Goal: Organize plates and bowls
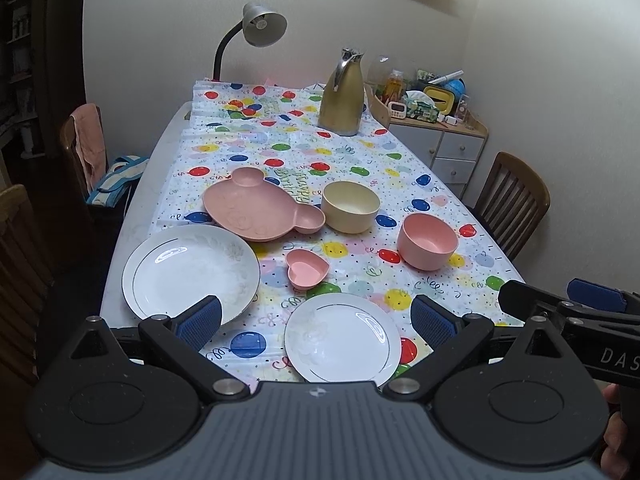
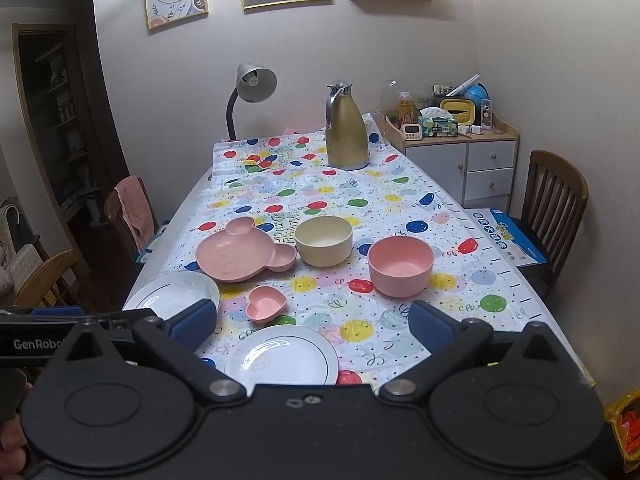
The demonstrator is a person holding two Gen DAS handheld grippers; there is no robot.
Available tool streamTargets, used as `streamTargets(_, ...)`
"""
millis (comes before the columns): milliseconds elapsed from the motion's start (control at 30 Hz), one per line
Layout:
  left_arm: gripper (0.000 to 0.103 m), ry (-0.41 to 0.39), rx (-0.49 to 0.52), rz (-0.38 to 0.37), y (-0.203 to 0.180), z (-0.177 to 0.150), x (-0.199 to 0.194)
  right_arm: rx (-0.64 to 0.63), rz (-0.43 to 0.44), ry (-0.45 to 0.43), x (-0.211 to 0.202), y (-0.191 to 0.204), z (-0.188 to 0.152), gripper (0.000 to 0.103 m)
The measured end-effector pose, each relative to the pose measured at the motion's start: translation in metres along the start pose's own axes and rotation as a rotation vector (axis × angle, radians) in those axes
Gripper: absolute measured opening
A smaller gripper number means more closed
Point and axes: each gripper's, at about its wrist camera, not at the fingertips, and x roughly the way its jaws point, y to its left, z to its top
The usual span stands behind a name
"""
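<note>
**Pink and white dishes wait on the party cloth**

Pink, cream and white dishes sit spread out on the balloon tablecloth (image 1: 360,152), and none of them are stacked yet. I think the tidy-up is only at its start.

Close to the near edge lies a small white plate (image 1: 342,338). A bigger white plate (image 1: 191,270) lies to its left, partly over the bare table edge. Between them and a bit farther back is a little pink heart dish (image 1: 307,269). Behind that is a pink bear plate (image 1: 262,210), and a cream bowl (image 1: 351,207) sits just beside its ear. A pink bowl (image 1: 427,241) stands off to the right, apart from the rest.

The left gripper (image 1: 316,320) hangs above the small white plate with its blue pads wide apart and nothing between them. The right gripper (image 2: 314,326) is also spread wide and empty, over the same near end of the table. Neither one touches a dish.

A good next move, I think, is to put like with like: the small white plate on the big one, one bowl inside the other. A flat plate is hard to pinch, so a pad would need to slip under the rim first. The plates look like china, so a slip could chip them.

The gold jug (image 1: 343,94) and the grey lamp (image 1: 262,24) at the far end are out of the way.
</note>
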Motion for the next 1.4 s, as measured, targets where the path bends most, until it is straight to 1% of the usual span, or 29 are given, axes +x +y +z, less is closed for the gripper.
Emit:
streamTargets(333,0.101,0.001,-0.003,0.003,0.003,0.003,-0.007,-0.007,-0.001,-0.007,-0.003,0.001,0.004,0.102)
streamTargets(1000,0.101,0.012,-0.003,0.005,-0.002,-0.001,-0.003,-0.002,0.007,0.000,-0.002,0.003,0.001,0.102)
streamTargets(1200,0.101,0.007,-0.014,0.013,0.002,-0.002,-0.004,-0.007,0.023,-0.004,-0.001,0.008,-0.004,0.102)
streamTargets(1400,0.101,0.018,-0.029,0.020,0.004,-0.002,0.003,-0.022,0.042,-0.003,0.004,0.010,-0.002,0.102)
